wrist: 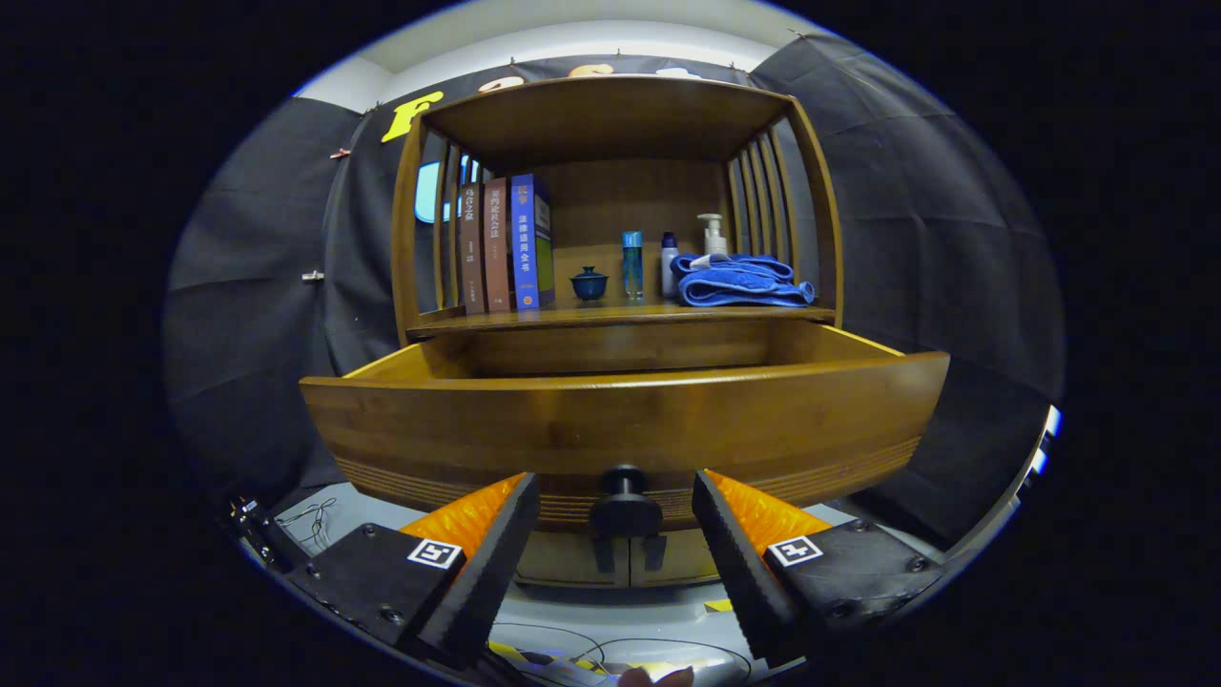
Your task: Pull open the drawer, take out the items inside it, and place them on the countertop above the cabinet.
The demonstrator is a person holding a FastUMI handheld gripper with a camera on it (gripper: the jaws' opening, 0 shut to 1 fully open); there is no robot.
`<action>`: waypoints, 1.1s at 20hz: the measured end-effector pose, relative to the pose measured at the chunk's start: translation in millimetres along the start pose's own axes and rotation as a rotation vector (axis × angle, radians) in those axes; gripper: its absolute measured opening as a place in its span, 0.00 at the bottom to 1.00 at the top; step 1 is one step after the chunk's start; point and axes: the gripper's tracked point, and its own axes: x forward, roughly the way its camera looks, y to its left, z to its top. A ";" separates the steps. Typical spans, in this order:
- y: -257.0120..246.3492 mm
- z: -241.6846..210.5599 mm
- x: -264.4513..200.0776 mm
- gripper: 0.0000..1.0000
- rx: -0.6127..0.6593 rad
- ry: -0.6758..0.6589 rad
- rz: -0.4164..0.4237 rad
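Drawer [625,410] pulled out toward gripper [615,510], fingers apart flanking its knob [625,496].

My ridged fingers [496,549] flank the matt dark knob [625,496] of the glossy wooden drawer [630,420]; soft terry towel [739,281] above.

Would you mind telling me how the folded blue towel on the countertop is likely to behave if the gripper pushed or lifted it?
The blue towel lies in loose, soft folds, so it would probably sag and unfold when lifted. Pushed, it would likely bunch up rather than slide as a block, and might nudge the pump bottle just behind it. The gripper is open, its fingers either side of the drawer knob.
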 end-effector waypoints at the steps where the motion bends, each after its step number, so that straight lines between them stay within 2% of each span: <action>1: 3.3 12.9 -2.3 1.00 0.002 -0.011 0.012; 4: 9.5 58.3 -7.8 1.00 0.015 -0.060 0.049; 6: 4.0 80.9 -3.0 1.00 0.004 -0.054 0.039; 13: -5.5 145.0 46.1 1.00 -0.054 0.084 -0.011; 17: -8.2 131.9 91.7 1.00 -0.020 0.309 -0.019; 22: 2.2 72.8 143.2 1.00 0.054 0.670 0.061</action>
